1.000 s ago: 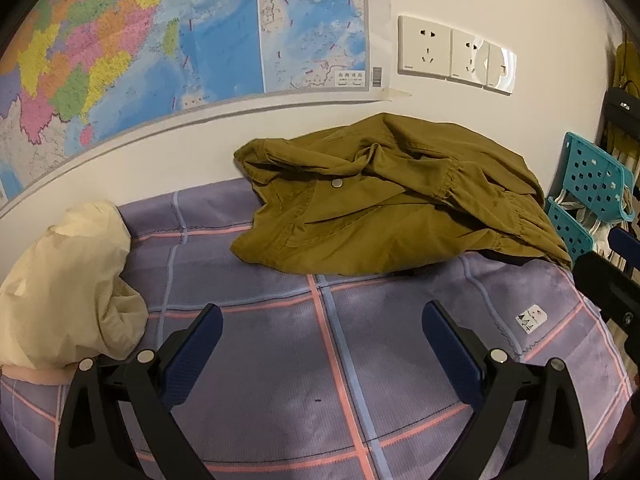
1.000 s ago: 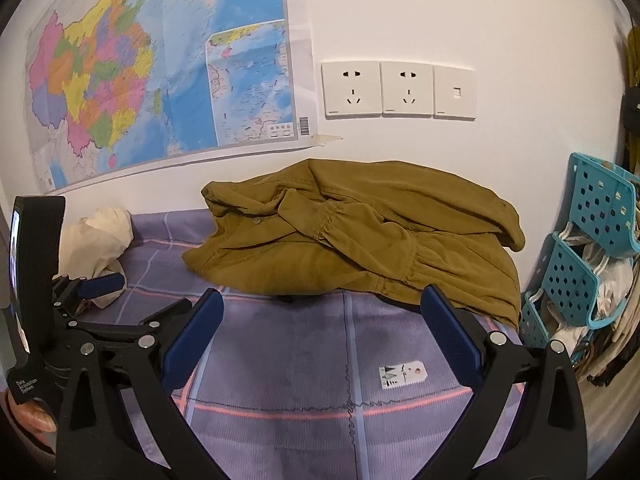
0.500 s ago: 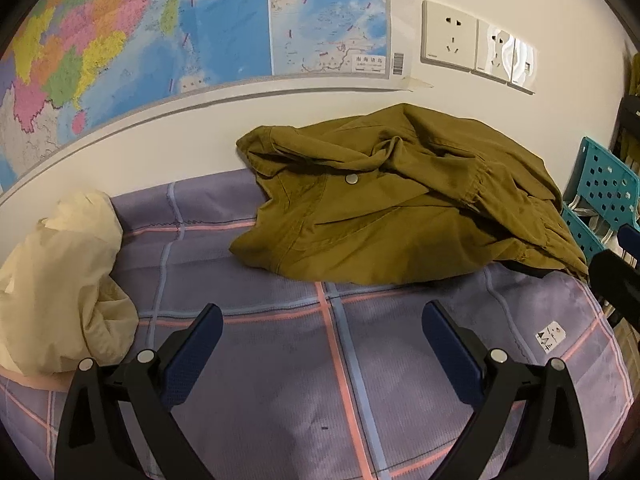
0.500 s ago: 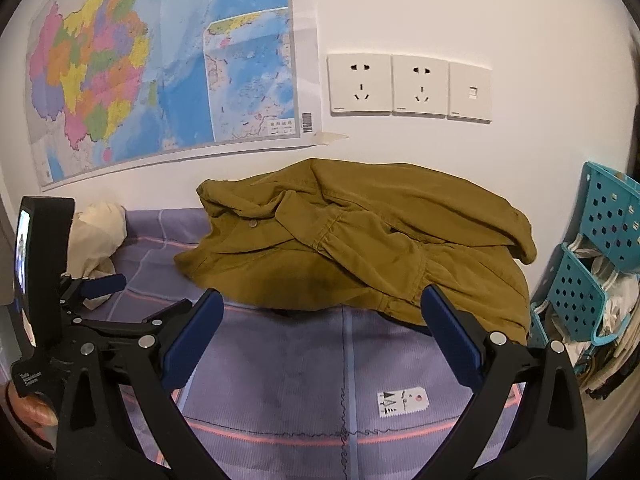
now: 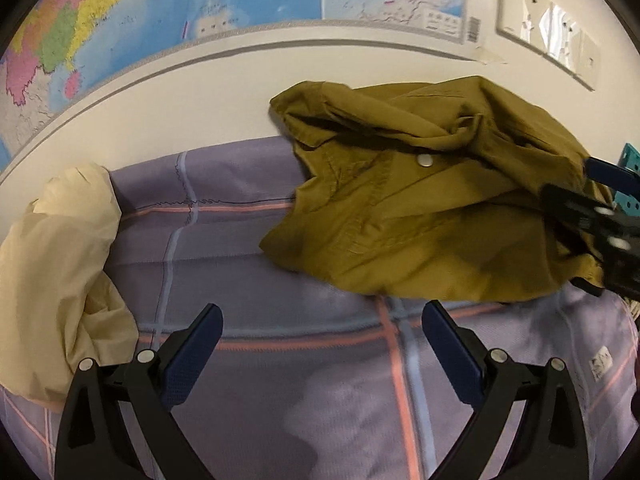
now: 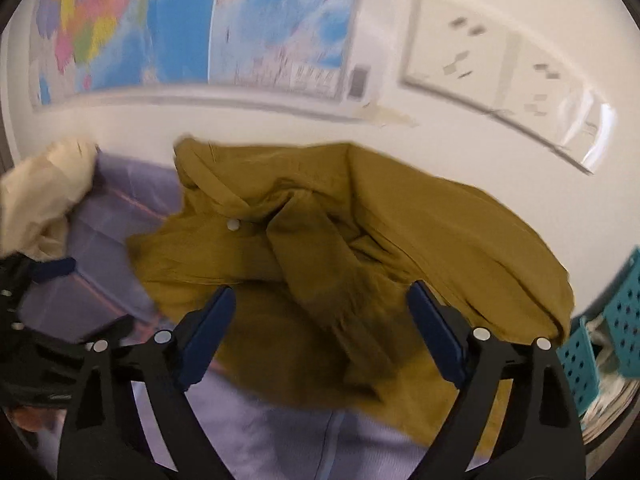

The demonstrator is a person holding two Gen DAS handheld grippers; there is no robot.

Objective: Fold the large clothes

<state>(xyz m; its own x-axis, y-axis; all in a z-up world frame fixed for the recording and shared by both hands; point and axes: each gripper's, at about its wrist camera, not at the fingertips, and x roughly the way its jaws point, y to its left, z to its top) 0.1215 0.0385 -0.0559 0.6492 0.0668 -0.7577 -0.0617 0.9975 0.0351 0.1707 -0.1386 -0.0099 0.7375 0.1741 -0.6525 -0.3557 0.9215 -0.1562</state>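
**Both grippers open over the bed, olive jacket bunched at the wall**

The olive jacket lies crumpled on the purple plaid bedsheet, pushed up against the back edge of the bed where it meets the white wall. It is heaped in folds, with one silver snap button showing on a turned-over flap.

The left gripper stands with its jaws wide and nothing between them; only bare sheet lies under the blue pads. The jacket's near hem lies just beyond and a little to the right of those fingertips, apart from them.

The right gripper also has its jaws wide, though they have just been closing a little. In its own view the jacket fills the gap between the two blue pads, but the pads press on no cloth; whether the tips touch the fabric cannot be told through the blur. In the left wrist view this gripper appears at the right edge of the picture, over the jacket's right end.

A cream garment lies bunched at the left end of the bed, well apart from the jacket. On the wall above hang a coloured map and a row of white wall sockets. A teal perforated basket stands beside the bed's right end.
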